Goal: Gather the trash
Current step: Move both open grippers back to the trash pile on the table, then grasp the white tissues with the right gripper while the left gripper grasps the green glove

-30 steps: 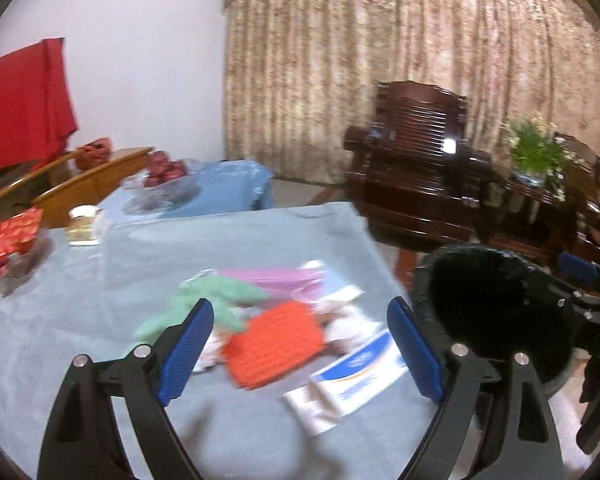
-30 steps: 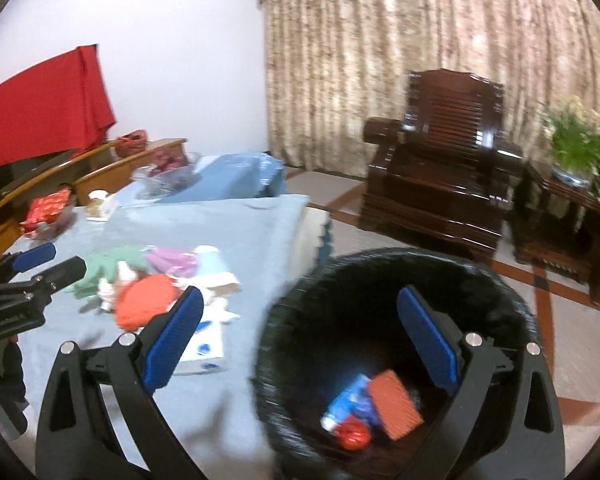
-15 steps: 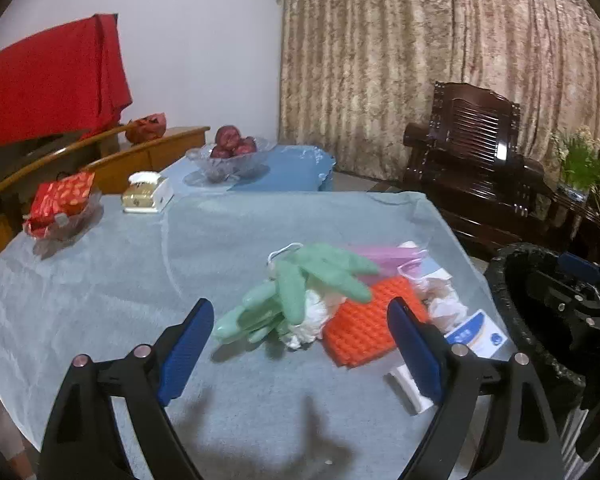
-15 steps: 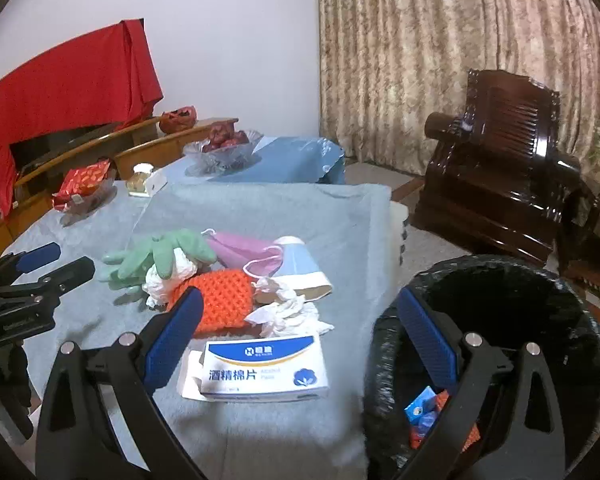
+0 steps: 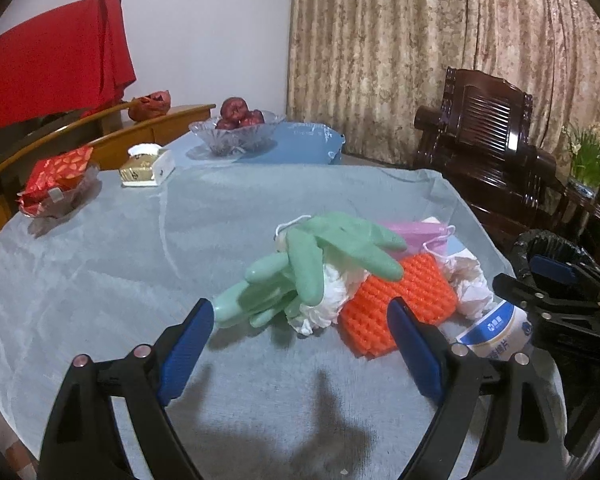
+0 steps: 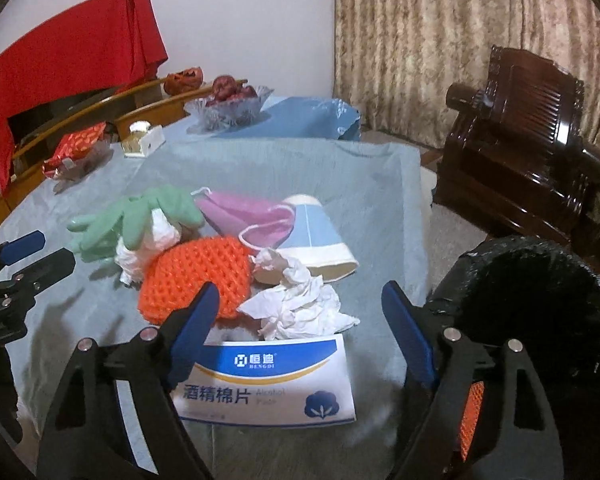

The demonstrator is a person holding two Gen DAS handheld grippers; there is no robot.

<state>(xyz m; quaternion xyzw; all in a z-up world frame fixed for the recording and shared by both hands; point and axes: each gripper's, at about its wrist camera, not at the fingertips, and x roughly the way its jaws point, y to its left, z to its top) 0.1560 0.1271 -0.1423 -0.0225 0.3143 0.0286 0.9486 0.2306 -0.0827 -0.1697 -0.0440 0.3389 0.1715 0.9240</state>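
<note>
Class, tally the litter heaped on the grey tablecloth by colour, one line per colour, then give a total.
Green rubber glove: 1
Orange knitted scrubber: 1
Pink face mask: 1
Blue-and-cream paper cup: 1
White crumpled tissues: 2
Blue-and-white wipes box: 1
Total: 7

A home's living or dining room is showing here: floor-length patterned beige curtains (image 5: pixel 440 52) are hanging across the upper right, a carved dark wooden armchair (image 6: pixel 528 140) is standing at right, and a cut-glass bowl of red fruit (image 5: pixel 238 132) is sitting on the grey-clothed table (image 5: pixel 100 264).
</note>
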